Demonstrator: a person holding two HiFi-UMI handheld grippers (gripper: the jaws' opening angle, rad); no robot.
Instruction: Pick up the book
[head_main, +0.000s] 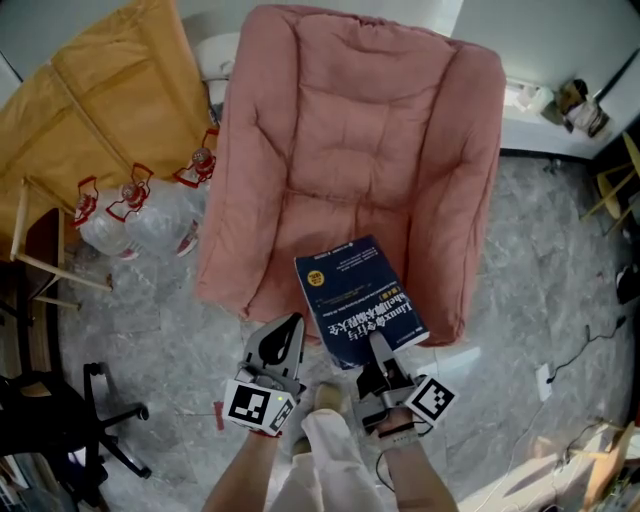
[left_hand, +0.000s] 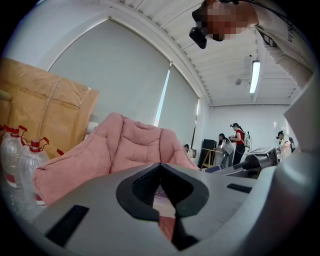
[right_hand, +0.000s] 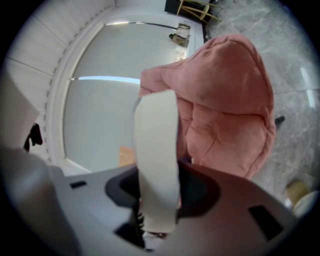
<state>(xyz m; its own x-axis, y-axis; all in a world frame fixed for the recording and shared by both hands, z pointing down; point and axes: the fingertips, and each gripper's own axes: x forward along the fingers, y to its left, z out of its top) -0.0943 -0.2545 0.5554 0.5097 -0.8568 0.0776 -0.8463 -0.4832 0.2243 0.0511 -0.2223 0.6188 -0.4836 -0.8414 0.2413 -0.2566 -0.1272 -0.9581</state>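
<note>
Looking down, my right gripper (head_main: 378, 352) holds the dark blue paper book (head_main: 358, 300) at the front edge of the soft pink cushion chair (head_main: 350, 130). My left gripper (left_hand: 160, 166) has its jaws together, with nothing inside. My right jaws squeeze the book's white pages.

Light: bright, even; ceiling lamp (left_hand: 255, 76) glows.
Edges: gripper views bulge, corners black.
Focus: right gripper view soft.
</note>
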